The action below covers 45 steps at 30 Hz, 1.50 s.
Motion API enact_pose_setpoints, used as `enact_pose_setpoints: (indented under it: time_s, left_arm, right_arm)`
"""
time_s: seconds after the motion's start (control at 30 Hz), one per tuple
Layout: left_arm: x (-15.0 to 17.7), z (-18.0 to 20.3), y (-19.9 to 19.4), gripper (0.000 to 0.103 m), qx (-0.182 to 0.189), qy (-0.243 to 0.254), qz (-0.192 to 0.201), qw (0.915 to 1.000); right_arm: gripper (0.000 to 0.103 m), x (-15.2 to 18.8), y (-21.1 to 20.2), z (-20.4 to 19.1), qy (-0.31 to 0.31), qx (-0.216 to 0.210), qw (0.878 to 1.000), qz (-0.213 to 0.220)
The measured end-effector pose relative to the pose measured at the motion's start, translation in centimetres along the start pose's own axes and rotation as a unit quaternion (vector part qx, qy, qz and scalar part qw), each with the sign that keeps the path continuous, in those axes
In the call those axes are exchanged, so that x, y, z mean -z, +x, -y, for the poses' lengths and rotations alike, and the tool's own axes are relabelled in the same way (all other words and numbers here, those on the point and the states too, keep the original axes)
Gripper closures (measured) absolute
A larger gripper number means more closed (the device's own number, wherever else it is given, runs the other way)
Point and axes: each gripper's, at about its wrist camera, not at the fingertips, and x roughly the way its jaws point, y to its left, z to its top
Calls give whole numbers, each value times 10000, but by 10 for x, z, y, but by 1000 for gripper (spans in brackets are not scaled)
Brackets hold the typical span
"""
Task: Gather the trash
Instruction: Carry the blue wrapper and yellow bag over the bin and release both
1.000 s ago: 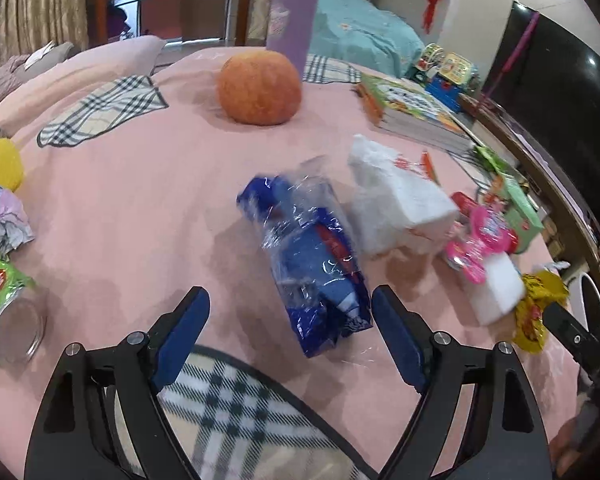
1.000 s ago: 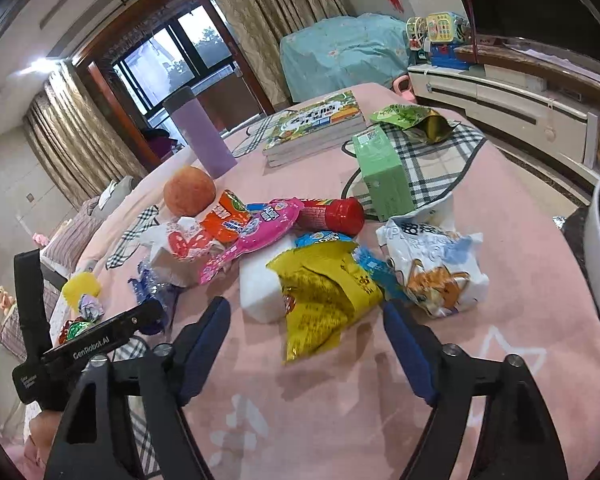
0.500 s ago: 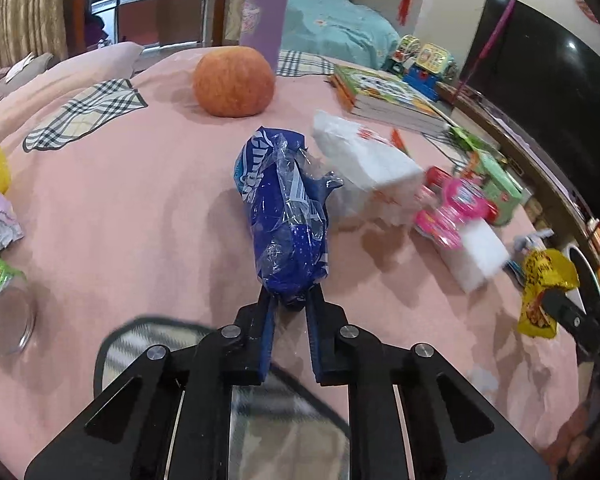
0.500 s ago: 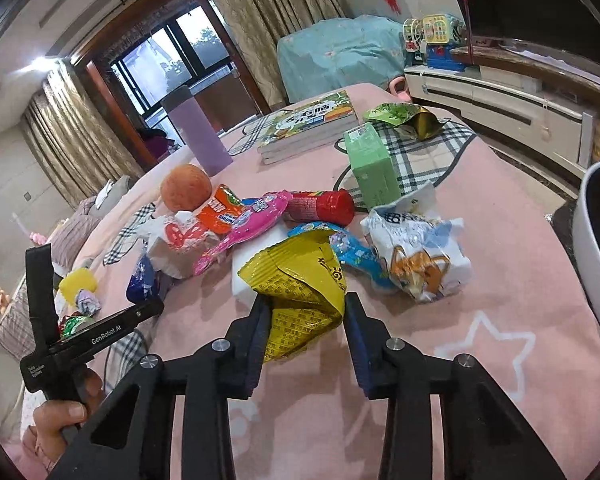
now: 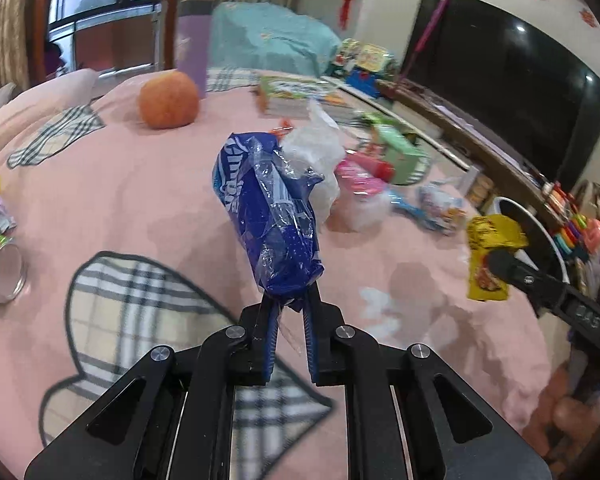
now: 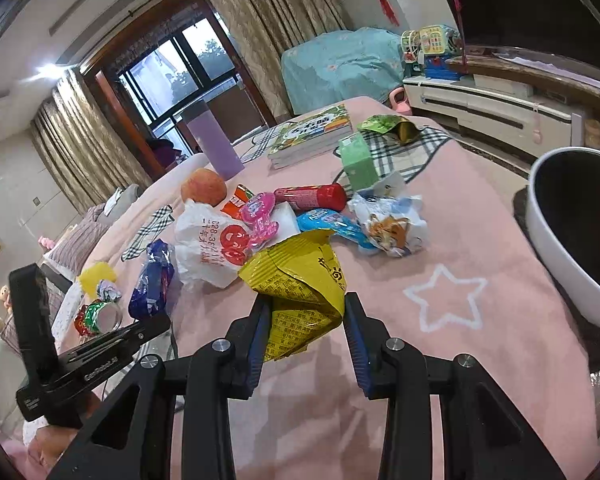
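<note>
My left gripper [image 5: 290, 312] is shut on a blue plastic wrapper [image 5: 268, 216] and holds it above the pink bedspread [image 5: 100, 200]; the wrapper also shows in the right wrist view [image 6: 152, 280]. My right gripper [image 6: 304, 316] is shut on a yellow snack bag [image 6: 304, 280], lifted off the spread; the bag also shows in the left wrist view [image 5: 488, 256]. A white trash bin [image 6: 572, 232] with a dark inside stands at the right, beside the bed.
More litter lies mid-bed: a white plastic bag [image 6: 208, 244], pink wrapper [image 6: 260, 220], red tube [image 6: 312, 196], light-blue wrapper [image 6: 332, 224], cat-print packet [image 6: 392, 224], green box [image 6: 358, 160]. An orange ball [image 5: 168, 100], books [image 6: 312, 132], purple cup [image 6: 214, 140], green can [image 5: 0, 264].
Both grippers closed on their wrappers and lifted them off the spread. The left one has turned right with the blue wrapper; the white bin has come closer in the right view.
</note>
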Motion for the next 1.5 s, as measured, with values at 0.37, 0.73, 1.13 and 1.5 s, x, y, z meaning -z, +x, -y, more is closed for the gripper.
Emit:
enact_pose_setpoints:
  time_s: [0.37, 0.73, 1.13, 1.5]
  left_arm:
    - [5, 76, -5, 93, 663, 716, -16, 9952]
    - [7, 132, 6, 93, 1057, 1213, -178, 9868]
    - [1, 179, 20, 93, 1386, 1568, -316, 9773]
    - [-10, 222, 31, 93, 1618, 1887, -356, 9680]
  right_arm:
    - [66, 7, -36, 37, 271, 283, 9989, 263]
    - [66, 7, -69, 80, 606, 568, 9952, 520]
    - [66, -1, -97, 120, 890, 891, 9889, 783]
    - [66, -12, -112, 149, 1013, 1100, 9843, 937]
